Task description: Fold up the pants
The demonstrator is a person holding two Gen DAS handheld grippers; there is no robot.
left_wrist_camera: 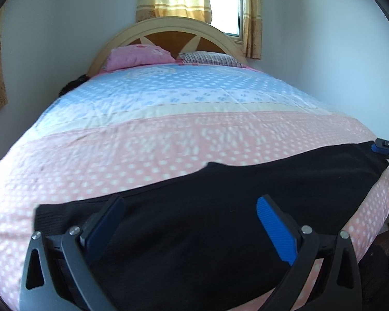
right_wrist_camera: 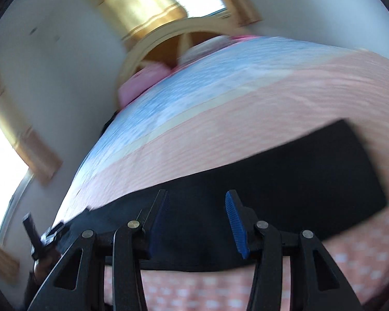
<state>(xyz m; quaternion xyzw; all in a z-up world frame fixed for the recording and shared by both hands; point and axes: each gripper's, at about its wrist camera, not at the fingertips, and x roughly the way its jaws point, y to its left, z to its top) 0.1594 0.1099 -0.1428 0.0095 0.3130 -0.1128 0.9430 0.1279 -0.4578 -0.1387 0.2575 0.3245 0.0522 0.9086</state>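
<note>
Black pants (left_wrist_camera: 220, 207) lie flat in one long strip across the pink dotted end of the bed, with a ribbed band at their left end. My left gripper (left_wrist_camera: 192, 204) hovers over their left half, open, its blue pads wide apart with only cloth beneath. My right gripper (left_wrist_camera: 385, 147) shows at the pants' far right corner. The right wrist view is blurred and tilted. There the pants (right_wrist_camera: 285, 176) run up to the right. The right gripper (right_wrist_camera: 196, 200) stands over them with its jaws apart and nothing pinched. The left gripper (right_wrist_camera: 45, 235) shows at the lower left.
The bed cover (left_wrist_camera: 168, 134) is pink near me and blue towards the wooden headboard (left_wrist_camera: 168, 31). A pink pillow (left_wrist_camera: 140, 55) and a striped pillow (left_wrist_camera: 210, 58) lie there. Behind them are a window (left_wrist_camera: 227, 2) and yellow curtains. The bed's right edge drops to a dark floor (left_wrist_camera: 386, 235).
</note>
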